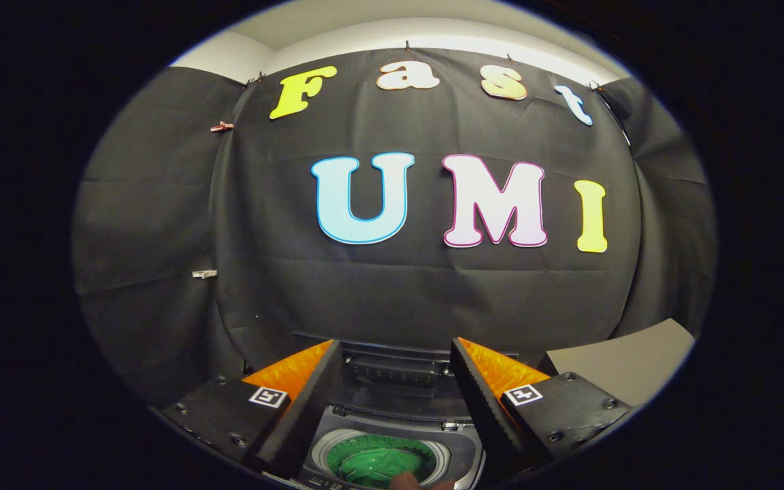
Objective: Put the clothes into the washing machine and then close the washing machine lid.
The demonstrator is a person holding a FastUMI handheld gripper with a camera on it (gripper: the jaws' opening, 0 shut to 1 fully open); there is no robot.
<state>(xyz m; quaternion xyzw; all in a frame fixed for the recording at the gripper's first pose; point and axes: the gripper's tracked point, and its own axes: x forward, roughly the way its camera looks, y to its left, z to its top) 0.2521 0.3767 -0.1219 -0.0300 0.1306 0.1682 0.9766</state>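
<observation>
Against the left stretch of the black cloth wall (160, 224), two small clips are fastened, one higher (221, 126) and one lower (204, 273); below them, the gripper (392, 361) points forward with its fingers spread wide apart, holding nothing; the left finger (310, 401) slants inward from a body that bears a small square marker (268, 397); between the two fingers, and just under them, stands the washing machine (392, 435), seen from above; its lid (399, 367) is raised, standing upright at the rear of the opening, close before the cloth wall; the round drum opening (378, 459) lies between the fingers, ringed by a pale rim; inside the drum sits a green garment (371, 463), crumpled, already within the machine; at the near edge of the opening a fingertip (409, 482) of a person's hand shows, just beside the green garment, though whether it touches the cloth cannot be told; the right finger (480, 401) mirrors the left, carrying its own square marker (523, 394); beyond the right finger, a pale grey worktop (627, 364) extends to the right, meeting the cloth wall at its far edge.
</observation>
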